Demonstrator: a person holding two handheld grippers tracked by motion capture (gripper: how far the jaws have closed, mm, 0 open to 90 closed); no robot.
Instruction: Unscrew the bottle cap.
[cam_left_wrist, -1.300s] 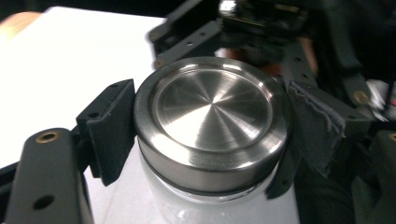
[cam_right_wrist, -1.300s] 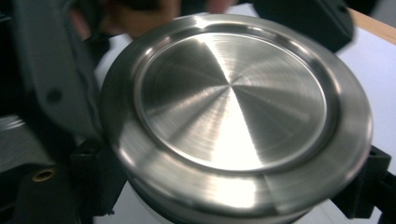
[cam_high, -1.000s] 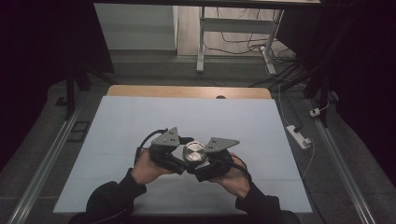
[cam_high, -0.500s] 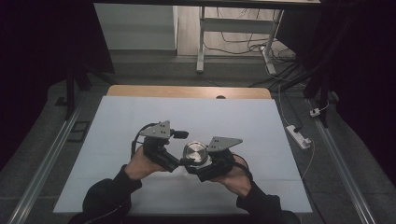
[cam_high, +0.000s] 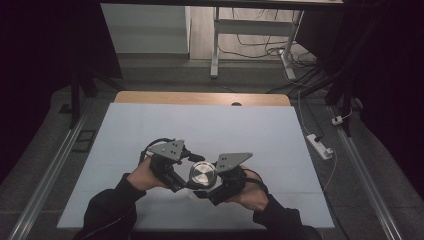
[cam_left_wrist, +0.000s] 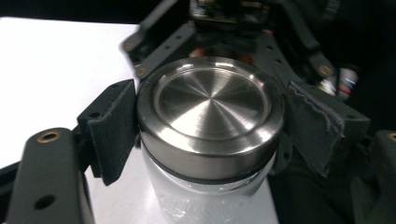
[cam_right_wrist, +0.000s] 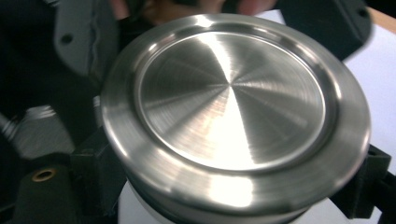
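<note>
A glass jar (cam_left_wrist: 205, 200) with a brushed steel lid (cam_high: 202, 173) stands near the front of the table between both hands. My left gripper (cam_high: 193, 170) comes in from the left. Its jaws have just been closing, and its pads (cam_left_wrist: 112, 135) now press on the rim of the lid (cam_left_wrist: 210, 102) from both sides. My right gripper (cam_high: 208, 183) comes in from the right, shut on the jar just under the lid (cam_right_wrist: 233, 102), with its pads (cam_right_wrist: 95, 179) dark on either side.
The jar stands on a white table mat (cam_high: 210, 125) with a wooden strip (cam_high: 200, 98) at its far edge. A white power strip (cam_high: 320, 146) lies on the floor to the right. Desk legs and cables stand beyond the table.
Half a second ago the left gripper stood open and drawn back to the left of the lid; now it is back on the lid and shut. The right hand and jar kept still.
</note>
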